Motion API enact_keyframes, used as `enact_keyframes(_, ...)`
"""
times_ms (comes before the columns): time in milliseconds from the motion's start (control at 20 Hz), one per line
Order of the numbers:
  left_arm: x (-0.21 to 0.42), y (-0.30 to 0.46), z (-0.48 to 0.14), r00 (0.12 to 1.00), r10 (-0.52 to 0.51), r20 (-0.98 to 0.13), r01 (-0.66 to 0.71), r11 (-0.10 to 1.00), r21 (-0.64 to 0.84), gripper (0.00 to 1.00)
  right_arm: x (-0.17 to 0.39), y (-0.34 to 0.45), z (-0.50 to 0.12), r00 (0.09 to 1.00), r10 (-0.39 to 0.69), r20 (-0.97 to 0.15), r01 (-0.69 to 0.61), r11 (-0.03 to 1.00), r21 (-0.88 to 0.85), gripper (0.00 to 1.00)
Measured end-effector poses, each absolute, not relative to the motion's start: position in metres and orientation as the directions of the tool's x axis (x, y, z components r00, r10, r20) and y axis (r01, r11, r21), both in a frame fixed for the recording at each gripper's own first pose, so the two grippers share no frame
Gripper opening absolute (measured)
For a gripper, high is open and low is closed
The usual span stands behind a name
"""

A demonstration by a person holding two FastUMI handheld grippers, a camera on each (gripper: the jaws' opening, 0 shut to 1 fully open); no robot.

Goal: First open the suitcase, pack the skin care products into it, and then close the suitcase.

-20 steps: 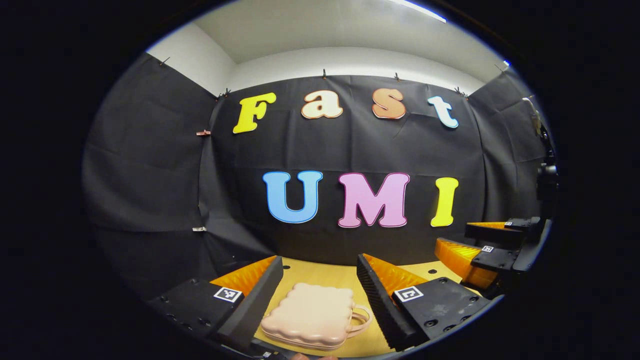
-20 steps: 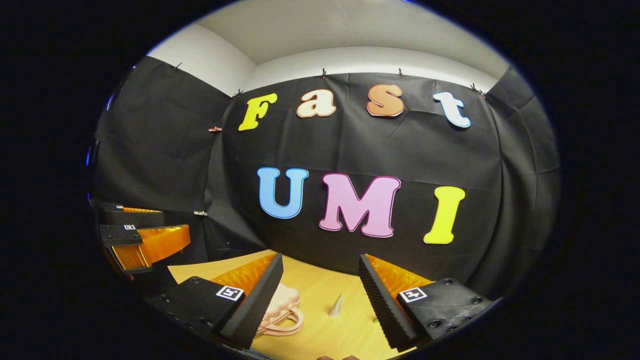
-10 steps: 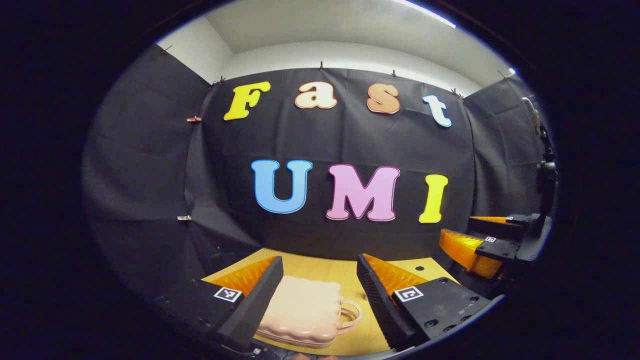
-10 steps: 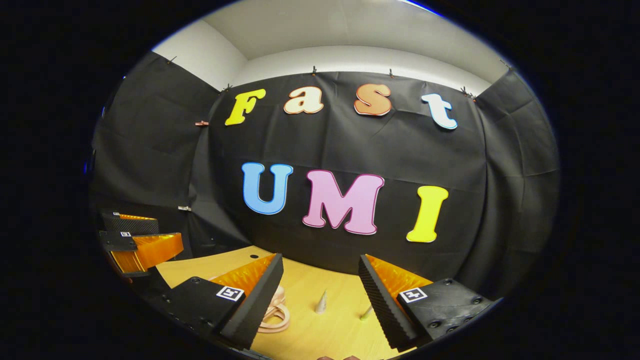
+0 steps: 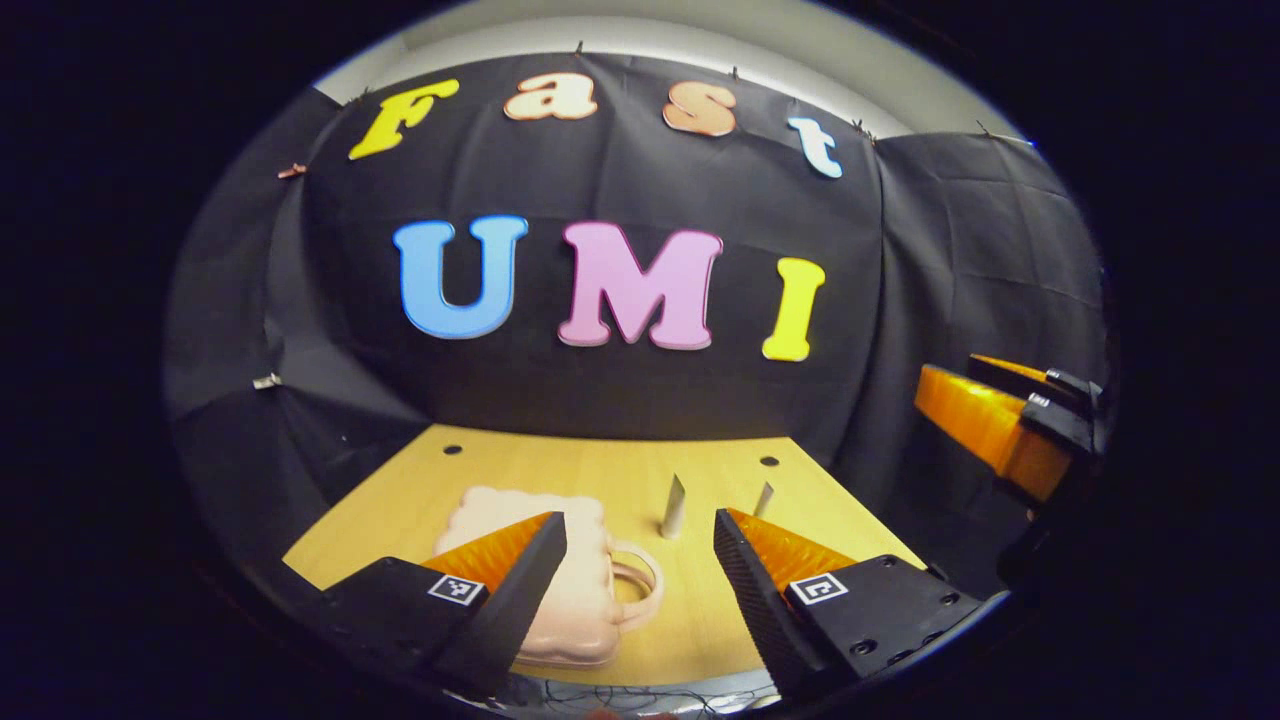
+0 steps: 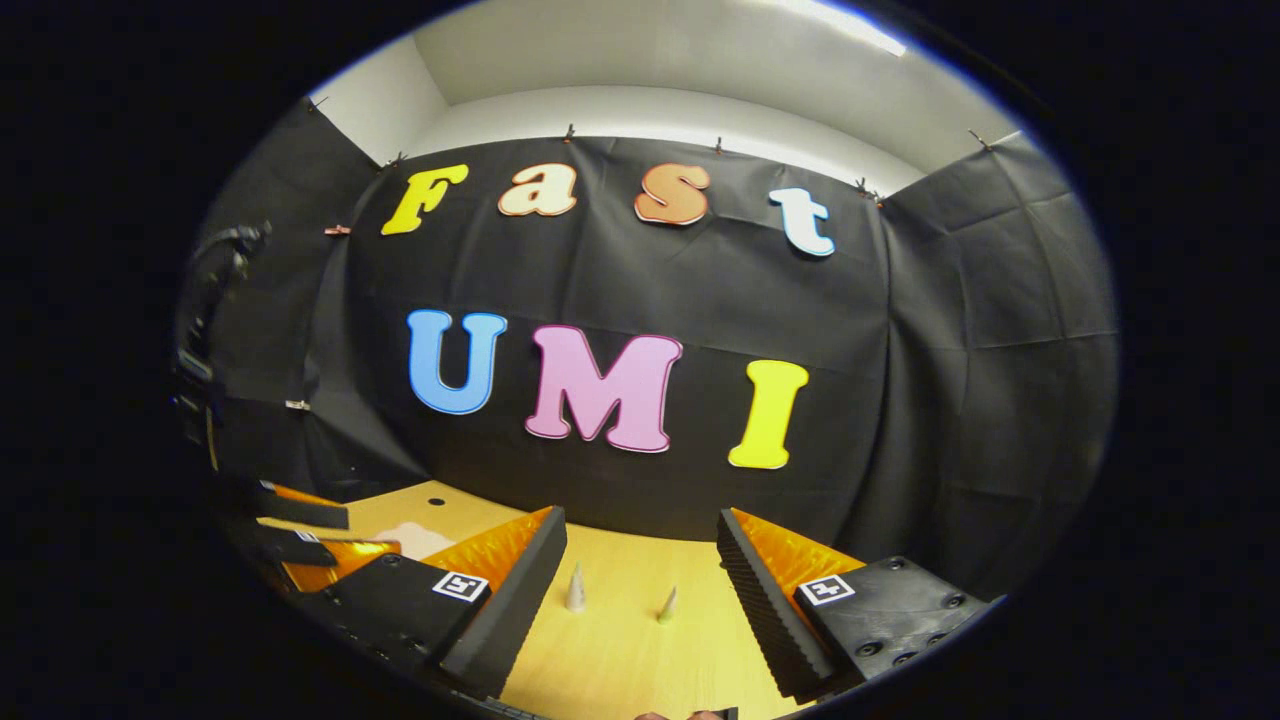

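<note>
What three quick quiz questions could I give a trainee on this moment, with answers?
1. True or false: the pink suitcase lies closed on the wooden table.
2. How many small skin care tubes stand upright on the table?
3. The left gripper is: A) open and holding nothing, B) shut on the suitcase handle, C) shut on a tube.

Key
1. True; its handle points toward the tubes.
2. Two; the second stands to the right of the first in the left gripper view.
3. A.

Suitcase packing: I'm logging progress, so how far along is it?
Nothing looks done. The pink suitcase lies shut on the table, and two skin care tubes stand unpacked. Both the left hand-held gripper and right hand-held gripper are open, empty. Opening, packing and closing remain.
</note>
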State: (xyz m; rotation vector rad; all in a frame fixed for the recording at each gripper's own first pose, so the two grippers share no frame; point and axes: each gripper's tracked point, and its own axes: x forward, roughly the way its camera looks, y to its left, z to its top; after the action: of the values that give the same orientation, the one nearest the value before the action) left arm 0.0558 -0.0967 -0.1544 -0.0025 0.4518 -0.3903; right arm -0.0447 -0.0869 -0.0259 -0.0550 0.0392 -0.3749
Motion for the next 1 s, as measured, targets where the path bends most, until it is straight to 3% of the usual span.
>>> enact_keyframes(150,0.076,-0.131,-0.224,0.705,-0.382,-0.597,0.389,0.913,-0.125,0.95,-0.066,-0.125,-0.038,0.907,-0.420,-0.040,0.414,0.904,-0.105,0.96)
enact_keyframes(350,0.105,-0.151,-0.299,0.538,-0.309,-0.784,0.281,0.943,-0.179,0.96,-0.085,-0.185,-0.068,0.871,-0.481,-0.095,0.472,0.875,-0.106,0.96)
enact_keyframes(600,0.151,-0.143,-0.364,0.453,-0.121,-0.883,0.201,0.979,-0.031,0.95,-0.090,-0.252,-0.098,0.836,-0.526,-0.157,0.519,0.850,-0.089,0.94)
enact_keyframes(700,0.161,-0.143,-0.379,0.407,-0.102,-0.908,0.196,0.980,-0.022,0.92,-0.086,-0.273,-0.112,0.829,-0.530,-0.179,0.523,0.848,-0.087,0.96)
enact_keyframes(750,0.168,-0.143,-0.389,0.397,-0.094,-0.913,0.200,0.980,-0.014,0.74,-0.084,-0.282,-0.119,0.825,-0.531,-0.195,0.524,0.847,-0.089,0.96)
enact_keyframes(800,0.173,-0.141,-0.393,0.382,-0.082,-0.920,0.205,0.979,-0.002,0.69,-0.083,-0.290,-0.124,0.822,-0.531,-0.207,0.525,0.847,-0.085,0.96)
enact_keyframes(950,0.166,-0.143,-0.408,0.319,-0.118,-0.940,0.201,0.978,-0.054,0.21,-0.079,-0.305,-0.137,0.814,-0.534,-0.228,0.534,0.843,-0.069,0.96)
enact_keyframes(1000,0.167,-0.143,-0.405,0.314,-0.133,-0.940,0.200,0.977,-0.072,0.19,-0.078,-0.306,-0.141,0.812,-0.534,-0.233,0.534,0.843,-0.068,0.96)
